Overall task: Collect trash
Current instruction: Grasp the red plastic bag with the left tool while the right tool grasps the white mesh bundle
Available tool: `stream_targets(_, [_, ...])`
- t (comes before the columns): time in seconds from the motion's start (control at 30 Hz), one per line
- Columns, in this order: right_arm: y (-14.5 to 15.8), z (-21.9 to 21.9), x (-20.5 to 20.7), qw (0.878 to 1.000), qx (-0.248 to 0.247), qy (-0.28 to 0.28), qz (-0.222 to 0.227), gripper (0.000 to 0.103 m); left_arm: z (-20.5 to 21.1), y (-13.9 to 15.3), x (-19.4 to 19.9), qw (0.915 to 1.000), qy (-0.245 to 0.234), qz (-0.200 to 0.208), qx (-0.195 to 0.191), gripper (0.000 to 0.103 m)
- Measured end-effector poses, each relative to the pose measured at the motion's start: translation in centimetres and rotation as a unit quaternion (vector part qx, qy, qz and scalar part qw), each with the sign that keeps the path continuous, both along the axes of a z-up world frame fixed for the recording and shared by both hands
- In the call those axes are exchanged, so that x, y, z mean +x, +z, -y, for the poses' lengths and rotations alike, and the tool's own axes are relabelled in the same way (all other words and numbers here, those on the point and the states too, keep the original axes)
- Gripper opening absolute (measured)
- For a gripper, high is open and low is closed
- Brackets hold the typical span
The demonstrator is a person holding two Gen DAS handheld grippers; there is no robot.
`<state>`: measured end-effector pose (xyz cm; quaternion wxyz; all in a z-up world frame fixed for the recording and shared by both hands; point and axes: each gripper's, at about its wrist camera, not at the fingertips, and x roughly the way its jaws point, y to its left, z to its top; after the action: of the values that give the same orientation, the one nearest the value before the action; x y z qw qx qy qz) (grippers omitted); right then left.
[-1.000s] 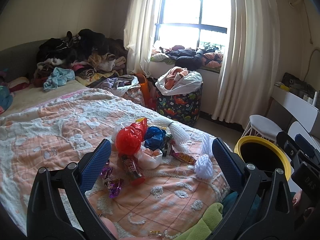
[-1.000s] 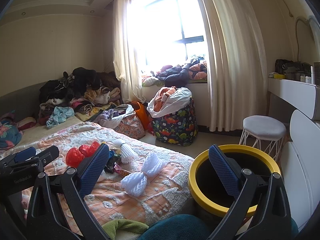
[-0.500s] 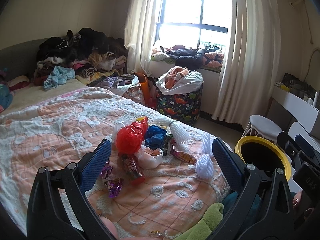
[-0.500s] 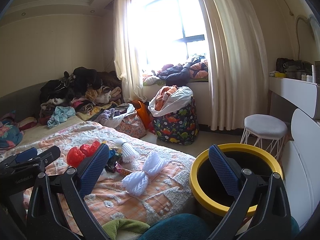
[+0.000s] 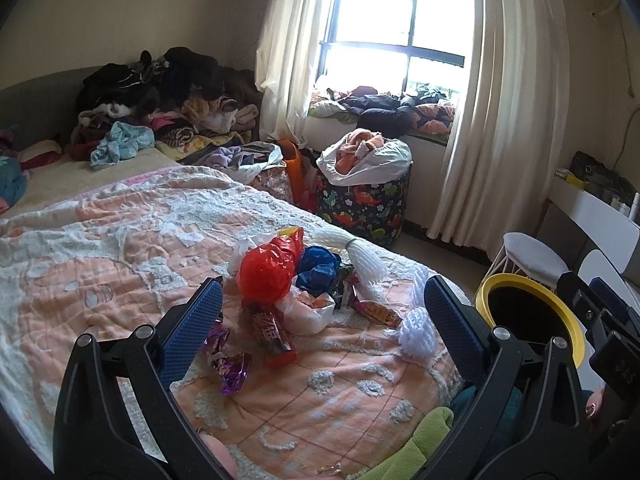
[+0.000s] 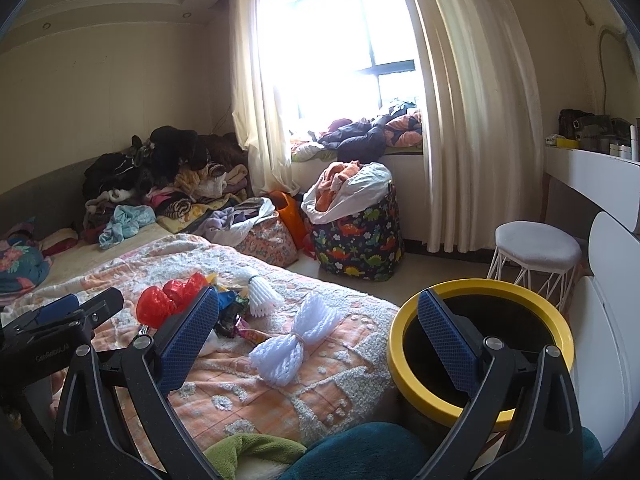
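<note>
A heap of trash lies on the orange bedspread [image 5: 100,248]: a red plastic bag [image 5: 268,268], a blue bag [image 5: 318,270], a red snack wrapper [image 5: 274,332], a purple wrapper [image 5: 228,360], an orange wrapper [image 5: 378,312] and white foam netting [image 5: 418,330]. My left gripper [image 5: 320,320] hangs open just short of the heap, holding nothing. In the right wrist view the foam netting [image 6: 296,348] lies near the bed's corner. A yellow-rimmed black bin [image 6: 484,348] stands beside the bed. My right gripper [image 6: 318,340] is open and empty, between netting and bin.
Piled clothes [image 5: 160,100] cover the bed's far end. A dinosaur-print hamper [image 6: 360,236], a floral bag [image 6: 264,236] and a white stool [image 6: 536,252] stand on the floor by the curtained window. Green and teal cloth [image 6: 256,452] lies at the bed's near edge. A white shelf [image 6: 592,172] runs along the right wall.
Both grippers stay open and have barely shifted. The trash heap and the bin have not moved.
</note>
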<state>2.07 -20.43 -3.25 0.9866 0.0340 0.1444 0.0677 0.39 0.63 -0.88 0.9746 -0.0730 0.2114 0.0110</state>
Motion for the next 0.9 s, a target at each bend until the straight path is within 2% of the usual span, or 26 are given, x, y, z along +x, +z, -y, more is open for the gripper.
stream_targets(0.13, [-0.5,-2.1,1.1,0.999,-0.01,0.028,-0.025,0.097,-2.1,-0.5,0.6,0.9995,0.018,-0.007,-0.026,0.093])
stream_targets(0.43, [-0.1,-5.3,5.1,0.994,-0.016,0.075,-0.073,0.097,-6.5,-1.1,2.3,0.997,0.059,-0.017,-0.049,0.093])
stream_targets(0.63, [-0.3,-5.9,8.3,0.992,-0.003,0.066,-0.103,0.097,-8.0,-1.6,4.7,0.9964,0.051,-0.03,-0.061,0.093])
stream_targets(0.77, [-0.9,-5.2,10.6,0.991,-0.002,0.045,-0.129,0.097,-8.0,-2.2,6.6,0.996,0.027,-0.045,-0.073,0.093])
stream_targets(0.9, [-2.4,-4.2,13.2,0.985,0.002,0.022,-0.171,0.097,-7.4,-2.8,8.4,0.9952,0.018,-0.06,-0.075,0.093])
